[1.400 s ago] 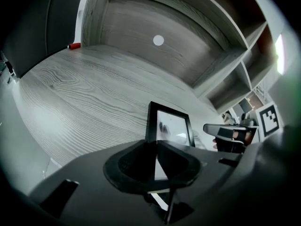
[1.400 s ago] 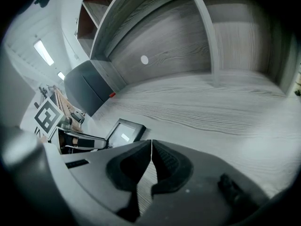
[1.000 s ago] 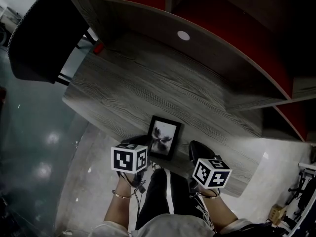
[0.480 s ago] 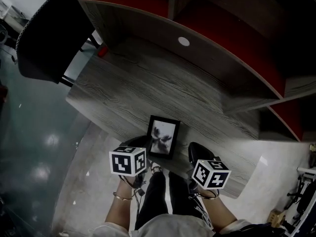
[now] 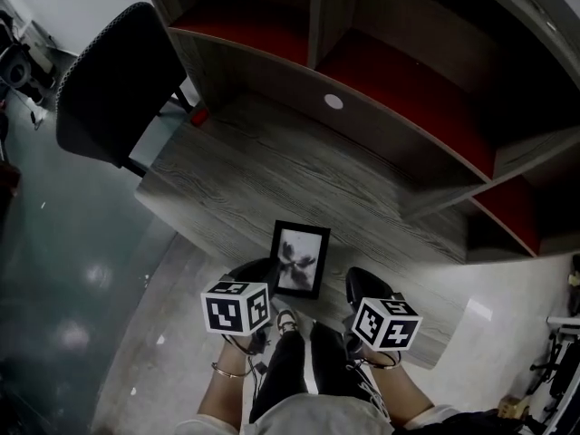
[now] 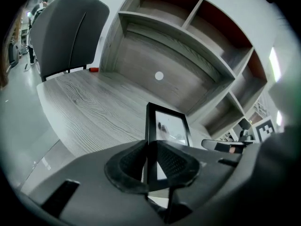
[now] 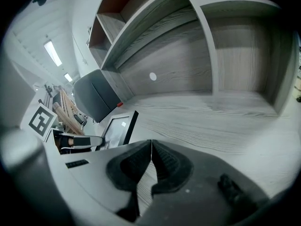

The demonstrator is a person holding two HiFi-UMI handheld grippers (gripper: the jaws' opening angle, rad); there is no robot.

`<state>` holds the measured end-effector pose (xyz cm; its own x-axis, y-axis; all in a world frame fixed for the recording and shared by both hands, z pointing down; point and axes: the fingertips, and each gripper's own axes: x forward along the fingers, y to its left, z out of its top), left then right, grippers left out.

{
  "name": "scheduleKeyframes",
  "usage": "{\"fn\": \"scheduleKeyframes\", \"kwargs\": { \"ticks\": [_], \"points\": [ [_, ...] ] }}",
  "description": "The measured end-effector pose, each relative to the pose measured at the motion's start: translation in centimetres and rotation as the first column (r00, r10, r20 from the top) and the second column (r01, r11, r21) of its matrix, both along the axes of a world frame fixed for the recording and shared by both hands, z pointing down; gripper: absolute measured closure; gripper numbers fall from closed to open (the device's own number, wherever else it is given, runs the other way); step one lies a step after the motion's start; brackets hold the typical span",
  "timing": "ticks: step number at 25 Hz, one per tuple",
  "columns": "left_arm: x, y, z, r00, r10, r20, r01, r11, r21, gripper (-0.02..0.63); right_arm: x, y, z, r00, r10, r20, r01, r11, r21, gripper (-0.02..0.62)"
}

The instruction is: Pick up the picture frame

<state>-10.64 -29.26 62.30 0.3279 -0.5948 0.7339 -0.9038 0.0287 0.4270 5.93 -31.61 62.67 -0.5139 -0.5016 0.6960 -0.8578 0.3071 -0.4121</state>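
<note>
The picture frame [image 5: 298, 258] is a small black frame with a pale photo, held over the near edge of the grey wooden desk [image 5: 272, 161]. In the left gripper view the frame [image 6: 167, 126] stands upright, its left border pinched between the pads of my left gripper [image 6: 151, 147], which is shut on it. My left gripper [image 5: 256, 275] sits at the frame's near left corner. My right gripper [image 5: 362, 284] is to the right of the frame, apart from it, and its jaws [image 7: 151, 147] meet with nothing between them. From the right gripper view the frame [image 7: 117, 130] shows at the left.
A black chair [image 5: 118, 84] stands at the desk's left end. Behind the desk rises a shelf unit with red-backed compartments [image 5: 399, 80]. A small red object [image 5: 198, 116] lies at the desk's back left. The person's legs and shoes are below the desk edge.
Both grippers have risen a little, and the frame has come up with the left one. The head view has tilted, showing more of the shelves.
</note>
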Motion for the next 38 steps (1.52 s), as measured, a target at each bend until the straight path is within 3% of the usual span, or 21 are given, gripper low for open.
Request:
{"fn": "scheduleKeyframes", "kwargs": {
  "ticks": [12,25,38],
  "points": [
    [-0.5,-1.6,-7.1,1.000,-0.023,0.004,0.022,0.987,0.161,0.529,-0.8,-1.8,-6.9,0.999,0.029,0.027,-0.032,0.990,0.137,0.563],
    [-0.6,-2.4,-14.3,1.000,-0.016,0.001,0.015,0.946,0.322,0.529,-1.1,-2.6,-14.0,0.996,0.069,0.054,-0.081,0.956,0.282,0.563],
    [2.3,-2.2,-19.2,0.999,0.041,-0.011,-0.032,0.898,0.438,0.528,1.4,-1.9,-17.9,0.980,0.171,0.101,-0.196,0.911,0.363,0.563]
  ]
}}
